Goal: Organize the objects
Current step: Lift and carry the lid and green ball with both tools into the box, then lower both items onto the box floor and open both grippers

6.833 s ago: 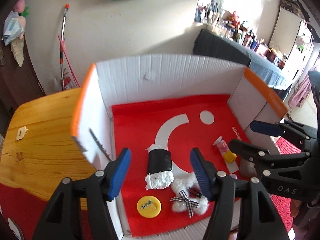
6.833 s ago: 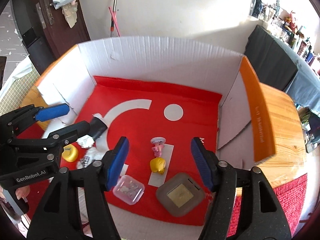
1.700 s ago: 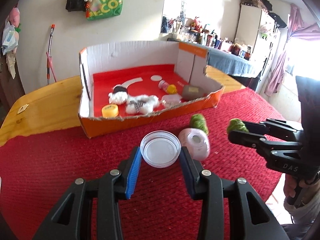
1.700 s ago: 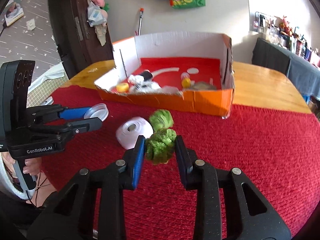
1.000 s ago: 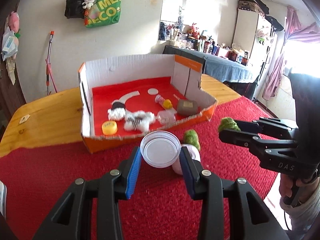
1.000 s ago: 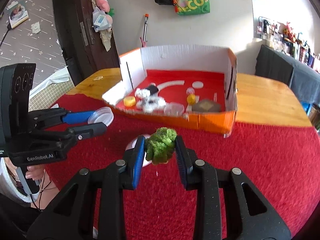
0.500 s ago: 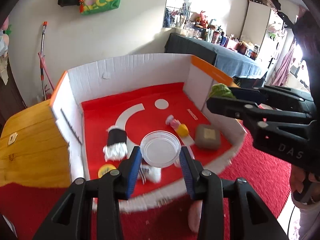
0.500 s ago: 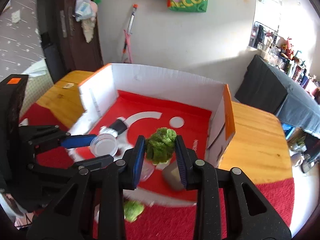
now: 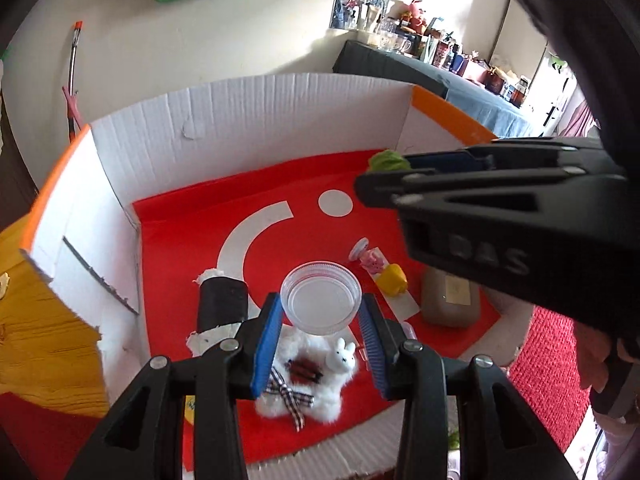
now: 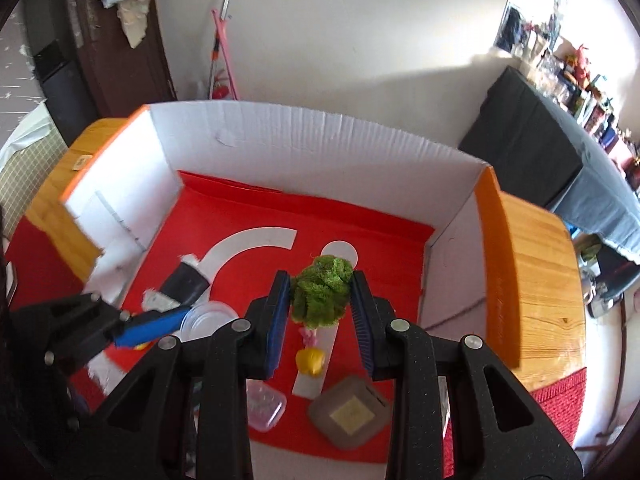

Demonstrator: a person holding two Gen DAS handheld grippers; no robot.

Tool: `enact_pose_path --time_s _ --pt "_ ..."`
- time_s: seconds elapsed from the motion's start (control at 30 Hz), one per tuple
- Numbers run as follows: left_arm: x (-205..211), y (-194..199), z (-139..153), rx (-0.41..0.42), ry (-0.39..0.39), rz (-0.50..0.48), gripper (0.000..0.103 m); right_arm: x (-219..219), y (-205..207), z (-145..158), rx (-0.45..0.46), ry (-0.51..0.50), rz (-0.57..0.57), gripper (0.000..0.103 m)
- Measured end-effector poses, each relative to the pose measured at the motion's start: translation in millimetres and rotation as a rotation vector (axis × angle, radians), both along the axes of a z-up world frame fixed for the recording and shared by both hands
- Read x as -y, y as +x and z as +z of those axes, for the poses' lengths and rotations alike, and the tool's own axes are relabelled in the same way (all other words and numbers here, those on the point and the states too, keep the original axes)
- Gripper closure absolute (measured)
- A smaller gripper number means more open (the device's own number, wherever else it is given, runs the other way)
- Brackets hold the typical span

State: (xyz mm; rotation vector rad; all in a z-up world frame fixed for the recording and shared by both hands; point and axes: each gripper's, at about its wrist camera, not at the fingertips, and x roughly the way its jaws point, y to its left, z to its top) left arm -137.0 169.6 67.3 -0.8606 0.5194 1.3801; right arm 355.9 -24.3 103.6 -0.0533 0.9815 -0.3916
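The cardboard box (image 10: 320, 148) fills both views: white inner walls on three sides, an orange-edged flap (image 10: 494, 264) at 3 o'clock, a red liner (image 10: 256, 216) as floor. Its low near edge at 6 o'clock is the open approach side.

The right gripper (image 10: 320, 300) is over the box centre, jaws pinching the green fuzzy ball (image 10: 322, 296); the hold looks intended for release onto the bare red floor toward 12 o'clock.

The left gripper (image 9: 320, 312) is at 9 o'clock of it, jaws clamped across the rim of the clear plastic lid (image 9: 321, 303), flat side facing the camera.

Below lie a grey square pad (image 10: 350, 412), a black-and-white roll (image 9: 222, 308), a white plush item (image 9: 304, 376), a clear case (image 10: 266, 404) and a yellow-and-pink toy (image 9: 384, 272). The near half is crowded; free room remains along the back wall.
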Motion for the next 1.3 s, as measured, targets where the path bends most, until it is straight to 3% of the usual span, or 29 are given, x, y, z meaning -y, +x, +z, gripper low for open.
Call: enact_pose_path --time_s 0.37,0.6,1.3 --pt "-18.8 -4.2 -13.3 0.028 -0.046 -0.015 0.062 35.2 33.5 -33.5 -0.131 0.125 -0.099 0.074" --pt "-23.1 -3.0 -24.0 0.011 -0.082 -0.02 0.062 52.5 33.4 -40.6 -0.157 0.154 -0.133 0.074" --pt "-17.3 4.4 -25.5 -0.01 -0.094 -0.023 0.061 54.6 18.6 -39.0 -0.185 0.13 -0.123 0.073"
